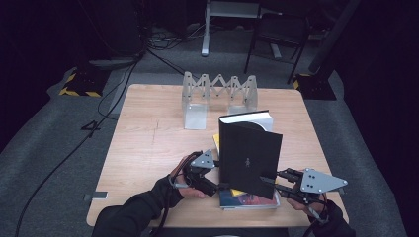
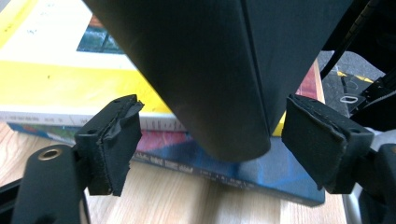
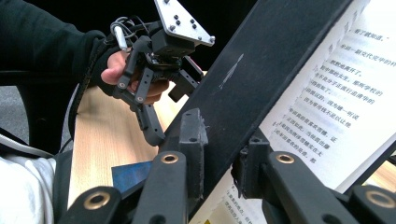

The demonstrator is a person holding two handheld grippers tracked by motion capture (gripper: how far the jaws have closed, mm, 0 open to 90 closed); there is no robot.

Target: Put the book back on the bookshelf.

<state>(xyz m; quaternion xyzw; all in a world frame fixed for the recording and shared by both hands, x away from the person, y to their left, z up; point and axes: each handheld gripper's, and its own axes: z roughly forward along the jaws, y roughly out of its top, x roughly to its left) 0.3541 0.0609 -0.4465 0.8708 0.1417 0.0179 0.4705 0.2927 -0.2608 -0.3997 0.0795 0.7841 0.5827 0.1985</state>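
A black book [image 1: 249, 150] stands upright and a little open on a flat stack of books [image 1: 247, 200] near the table's front edge. My right gripper [image 1: 267, 181] is shut on its front cover; in the right gripper view the pads [image 3: 194, 135] clamp the black cover [image 3: 261, 70], and printed pages [image 3: 336, 102] show behind it. My left gripper [image 1: 217, 186] is open at the book's lower left. In the left gripper view its pads [image 2: 116, 140] stand on either side of the rounded spine [image 2: 210, 70] without touching. Beneath lie a yellow book [image 2: 46, 79] and a blue book [image 2: 261, 172].
A clear accordion-style book rack [image 1: 220, 94] stands at the back of the wooden table [image 1: 148, 143]. A chair [image 1: 279, 34] and cables [image 1: 99, 113] lie on the grey floor beyond. A small grey tab [image 1: 99, 196] sits at the table's front left corner.
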